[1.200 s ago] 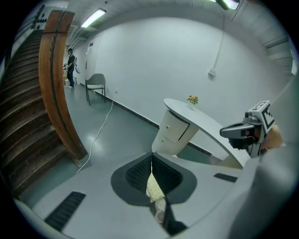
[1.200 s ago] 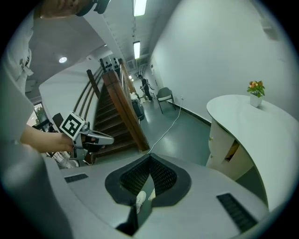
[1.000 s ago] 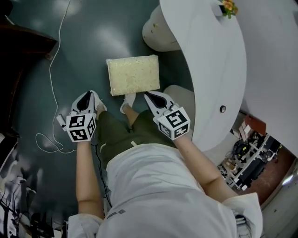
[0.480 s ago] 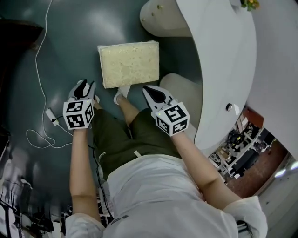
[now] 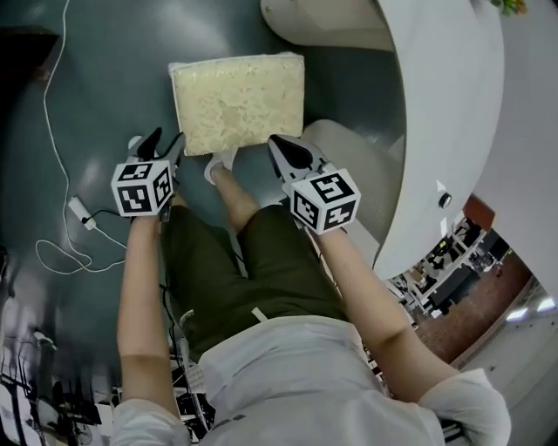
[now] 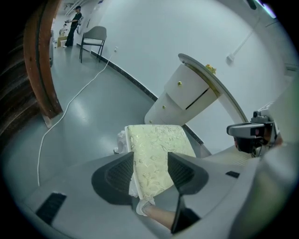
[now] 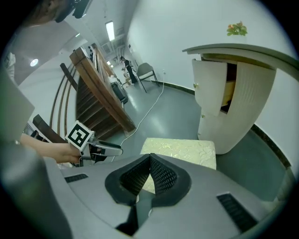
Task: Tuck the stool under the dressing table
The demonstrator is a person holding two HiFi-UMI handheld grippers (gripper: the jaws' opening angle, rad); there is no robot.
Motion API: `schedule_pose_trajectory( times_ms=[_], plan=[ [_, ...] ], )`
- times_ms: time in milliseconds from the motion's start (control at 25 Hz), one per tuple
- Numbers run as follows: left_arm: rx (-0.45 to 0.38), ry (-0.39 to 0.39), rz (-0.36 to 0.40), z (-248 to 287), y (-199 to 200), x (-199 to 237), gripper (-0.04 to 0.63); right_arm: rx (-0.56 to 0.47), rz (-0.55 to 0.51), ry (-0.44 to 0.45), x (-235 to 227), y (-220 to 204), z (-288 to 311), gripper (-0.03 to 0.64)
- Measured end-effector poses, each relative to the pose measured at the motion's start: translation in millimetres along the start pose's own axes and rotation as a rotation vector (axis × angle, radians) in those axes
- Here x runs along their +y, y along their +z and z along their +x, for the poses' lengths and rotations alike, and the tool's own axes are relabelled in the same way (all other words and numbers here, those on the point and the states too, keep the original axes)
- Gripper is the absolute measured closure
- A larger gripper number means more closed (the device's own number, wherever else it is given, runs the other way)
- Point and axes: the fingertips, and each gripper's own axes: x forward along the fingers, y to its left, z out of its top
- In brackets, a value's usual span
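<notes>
My left claw (image 5: 164,145) gapes wide at the near left corner of the stool (image 5: 237,102), whose cushion shows between the jaws, unpinched as far as I can tell. My right claw (image 5: 281,150), pressed closed and empty, sits by its near right corner. The dressing table (image 5: 445,104) lies far-right.

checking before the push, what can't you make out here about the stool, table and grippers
Stool legs: head view, hidden under the cushion.
Space under the dressing table: head view, covered by the tabletop.
Whether the left gripper touches the stool: left gripper view, jaws apart with the cushion showing between them, contact unclear.
Plant on the table: head view, cut off by the top edge.
</notes>
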Motion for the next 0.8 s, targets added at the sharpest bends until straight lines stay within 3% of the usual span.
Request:
schedule_pose_trajectory(
  times_ms=[240, 480, 800],
  plan=[
    [0.036, -0.041, -0.018, 47, -23, 15, 0.316, 0.019, 0.048, -0.014, -20, -27, 23, 0.607],
    [0.078, -0.053, -0.037, 85, -43, 34, 0.288, 0.039, 0.103, -0.039, -35, -59, 35, 0.607],
    [0.108, -0.183, -0.056, 107, -49, 39, 0.272, 0.09, 0.182, -0.042, -43, -105, 52, 0.607]
  ],
)
